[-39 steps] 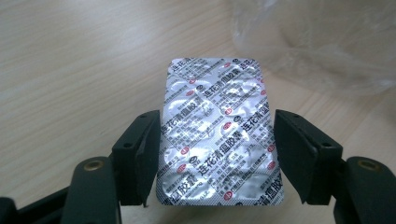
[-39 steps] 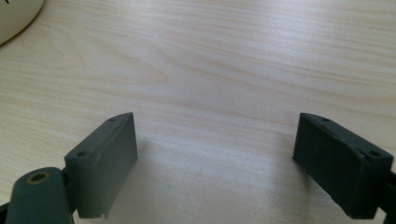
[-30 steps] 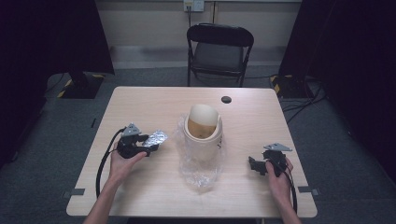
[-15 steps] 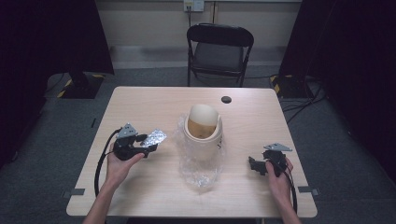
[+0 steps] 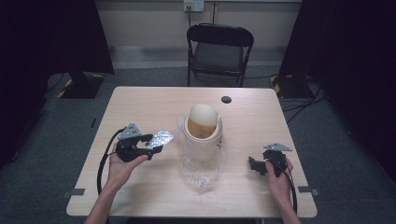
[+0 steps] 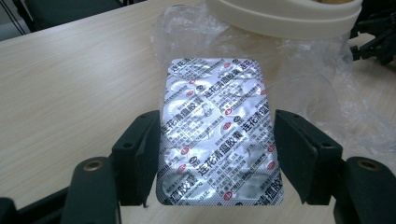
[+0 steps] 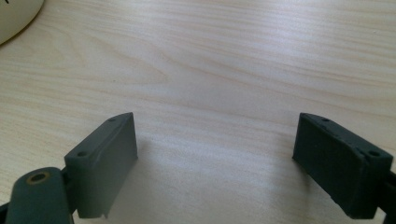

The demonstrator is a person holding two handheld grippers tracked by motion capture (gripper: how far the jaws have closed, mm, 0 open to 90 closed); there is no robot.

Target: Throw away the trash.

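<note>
My left gripper [image 5: 152, 143] is shut on a silver foil blister pack [image 5: 159, 138] printed with red and black text. It holds the pack just above the table, left of the bin. In the left gripper view both jaws press the long edges of the blister pack [image 6: 217, 126]. A cream bin [image 5: 203, 128] with a swing lid stands mid-table inside a loose clear plastic bag [image 5: 200, 170]. The bin's rim [image 6: 285, 16] and the bag [image 6: 317, 93] lie just beyond the pack. My right gripper [image 5: 254, 165] rests open at the right, its jaws [image 7: 215, 154] wide apart over bare wood.
The light wooden table [image 5: 140, 107] has a small black round thing [image 5: 226, 99] near its far edge. A black folding chair [image 5: 219, 46] stands behind the table. The right gripper [image 6: 373, 37] shows far off past the bag.
</note>
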